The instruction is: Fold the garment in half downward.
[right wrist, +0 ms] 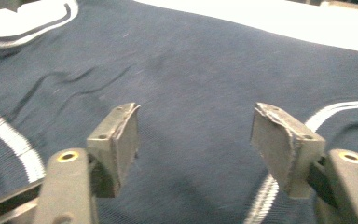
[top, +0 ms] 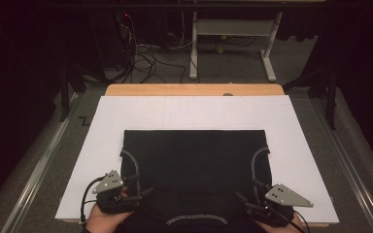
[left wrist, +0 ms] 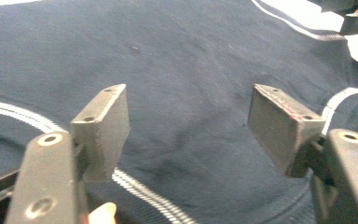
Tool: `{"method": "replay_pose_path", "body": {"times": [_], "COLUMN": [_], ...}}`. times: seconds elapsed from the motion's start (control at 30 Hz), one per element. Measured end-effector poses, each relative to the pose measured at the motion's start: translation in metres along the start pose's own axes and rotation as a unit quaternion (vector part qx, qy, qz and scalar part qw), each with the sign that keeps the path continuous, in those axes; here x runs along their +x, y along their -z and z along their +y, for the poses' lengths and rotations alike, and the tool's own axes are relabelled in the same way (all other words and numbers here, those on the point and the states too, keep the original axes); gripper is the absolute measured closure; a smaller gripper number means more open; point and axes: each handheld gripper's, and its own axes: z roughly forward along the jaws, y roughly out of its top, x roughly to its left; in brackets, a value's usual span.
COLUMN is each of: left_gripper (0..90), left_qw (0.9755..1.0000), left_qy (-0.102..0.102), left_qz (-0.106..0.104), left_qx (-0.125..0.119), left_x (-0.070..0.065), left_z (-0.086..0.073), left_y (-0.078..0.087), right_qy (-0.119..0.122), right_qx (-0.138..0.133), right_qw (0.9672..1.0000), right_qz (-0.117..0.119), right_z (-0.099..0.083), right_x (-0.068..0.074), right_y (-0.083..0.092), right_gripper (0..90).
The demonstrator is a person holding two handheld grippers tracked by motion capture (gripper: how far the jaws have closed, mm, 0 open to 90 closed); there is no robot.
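The worktop (top: 194, 90) is covered by a white sheet (top: 102, 145), on which a dark navy T-shirt (top: 194, 165) with white piping is spread flat, its neckline toward the near edge. The left gripper (top: 138, 187) is held at the shirt's near left corner, beside the sleeve seam; its fingers (left wrist: 103, 126) are released, with nothing pinched between them. The right gripper (top: 245, 201) is held at the near right corner, its fingers (right wrist: 119, 140) likewise spread apart above the fabric.

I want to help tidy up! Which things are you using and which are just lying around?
In use: dark shirt, left gripper, right gripper, both open above it.
Just there: white sheet, wooden table, cables on the floor.
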Motion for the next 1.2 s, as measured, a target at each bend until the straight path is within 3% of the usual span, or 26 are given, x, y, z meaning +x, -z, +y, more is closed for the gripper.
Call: {"method": "replay_pose_path", "body": {"times": [0.1,0.17,0.27,0.4,0.47,0.53,0.9,1.2], "left_gripper": [19.4,14.0,8.9,0.0,0.0,0.0,0.0,0.0], "left_qw": [0.9998,0.9993,0.9988,0.9976,0.997,0.9966,0.9966,0.9957], "left_qy": [-0.004,-0.01,0.016,0.023,0.025,0.025,0.034,0.05], "left_qz": [0.019,0.035,0.046,0.063,0.071,0.076,0.071,0.066], "left_qx": [-0.01,-0.005,-0.012,-0.014,-0.017,-0.019,-0.022,-0.041], "left_x": [0.008,0.016,0.03,0.04,0.042,0.044,0.051,0.06], "left_z": [0.001,0.0,-0.001,0.0,0.0,-0.001,0.001,0.015], "left_y": [0.006,0.005,0.006,0.008,0.01,0.011,0.011,0.011], "right_qy": [-0.017,-0.026,-0.033,-0.04,-0.038,-0.041,-0.042,-0.036], "right_qx": [-0.006,-0.006,0.001,0.004,0.011,0.013,0.002,-0.019], "right_qw": [0.9997,0.9995,0.9992,0.9983,0.9975,0.9971,0.997,0.9965], "right_qz": [-0.018,-0.018,-0.024,-0.043,-0.058,-0.063,-0.064,-0.074], "right_z": [0.0,0.001,0.0,-0.001,-0.001,-0.001,0.005,0.023], "right_x": [-0.01,-0.016,-0.025,-0.031,-0.032,-0.034,-0.039,-0.042], "right_y": [-0.001,-0.002,-0.006,-0.007,-0.008,-0.009,-0.014,-0.021], "right_gripper": [23.8,21.7,16.4,8.4,1.1,0.0,0.0,0.0]}}
